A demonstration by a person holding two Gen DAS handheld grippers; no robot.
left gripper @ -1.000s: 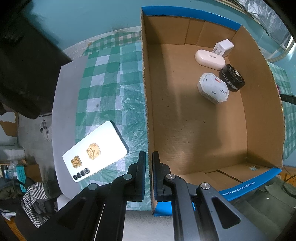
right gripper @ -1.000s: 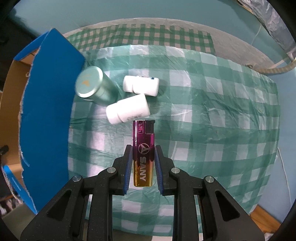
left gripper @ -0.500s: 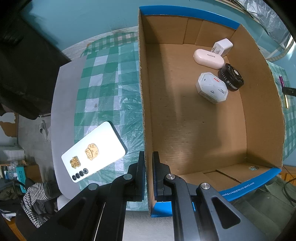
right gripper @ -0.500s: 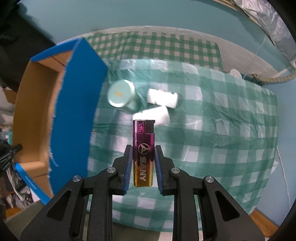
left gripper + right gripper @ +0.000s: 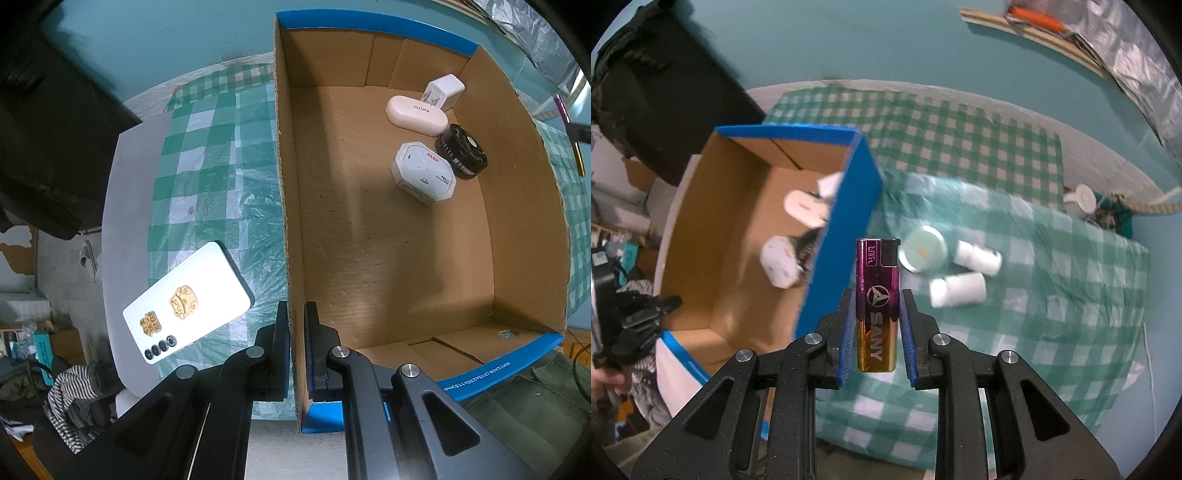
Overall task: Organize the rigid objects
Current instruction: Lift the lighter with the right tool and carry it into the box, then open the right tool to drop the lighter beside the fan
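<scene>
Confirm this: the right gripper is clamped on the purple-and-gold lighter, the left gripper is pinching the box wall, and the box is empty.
Not quite. The cardboard box is not empty: the left wrist view shows a white charger, a white earbud case, a white octagonal case and a black round object inside. The rest holds: right gripper on the lighter, left gripper on the wall.

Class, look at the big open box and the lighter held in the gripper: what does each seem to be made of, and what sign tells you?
Box: corrugated cardboard, matte brown inside; fluted cut edges show along the wall, with blue on the outside and rims.
Lighter: glossy metallic-looking shell, magenta fading to gold, with mirror-like reflections; metal or plated plastic, hard to say. Its black cap looks plastic.
</scene>
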